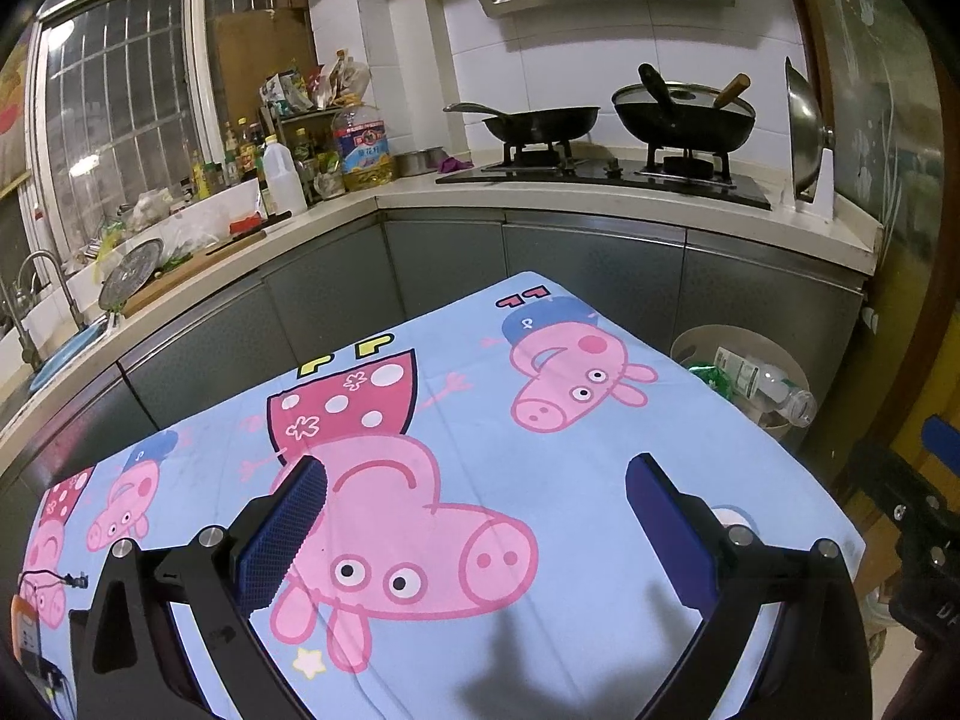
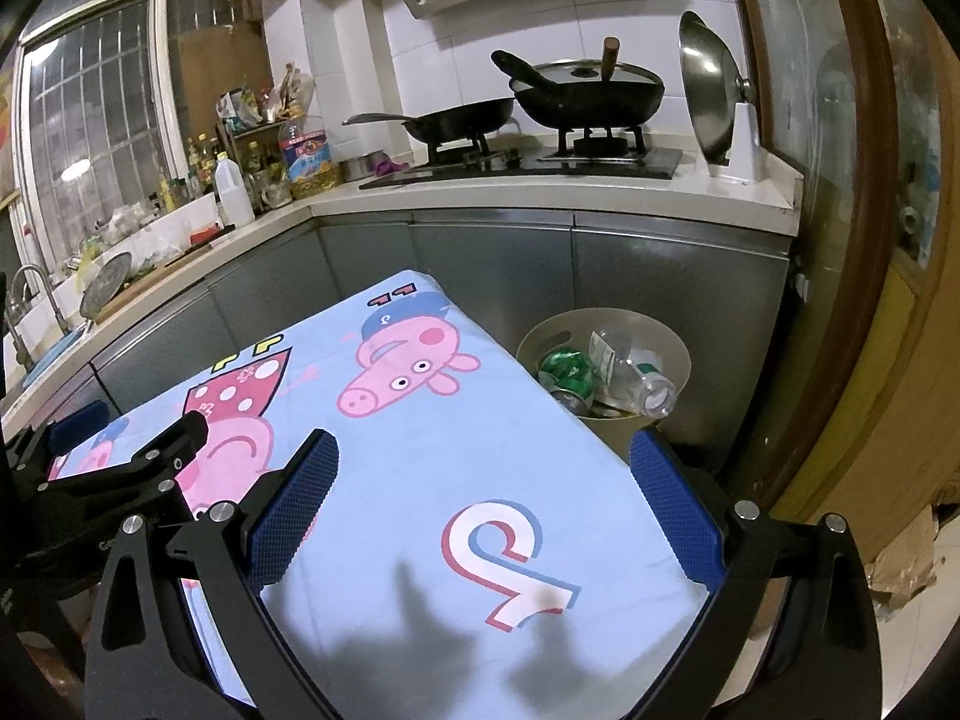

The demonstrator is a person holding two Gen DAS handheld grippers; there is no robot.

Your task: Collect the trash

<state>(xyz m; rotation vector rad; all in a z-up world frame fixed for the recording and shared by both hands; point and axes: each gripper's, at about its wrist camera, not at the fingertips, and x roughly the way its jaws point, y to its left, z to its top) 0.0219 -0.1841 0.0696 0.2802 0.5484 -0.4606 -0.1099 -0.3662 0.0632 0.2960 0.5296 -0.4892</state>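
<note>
A beige round trash bin stands on the floor beyond the table's far right corner, holding a clear plastic bottle and a crushed green can. The left wrist view shows the same bin with the bottle sticking out. My left gripper hovers open over the blue cartoon-pig tablecloth, nothing between its fingers. My right gripper is open too, above the table's right part, empty. The left gripper appears at the left of the right wrist view.
An L-shaped kitchen counter runs behind, with a gas stove, two black pans, an oil bottle and many small bottles. A sink with tap is at left. A wooden door frame stands at right, cardboard on the floor.
</note>
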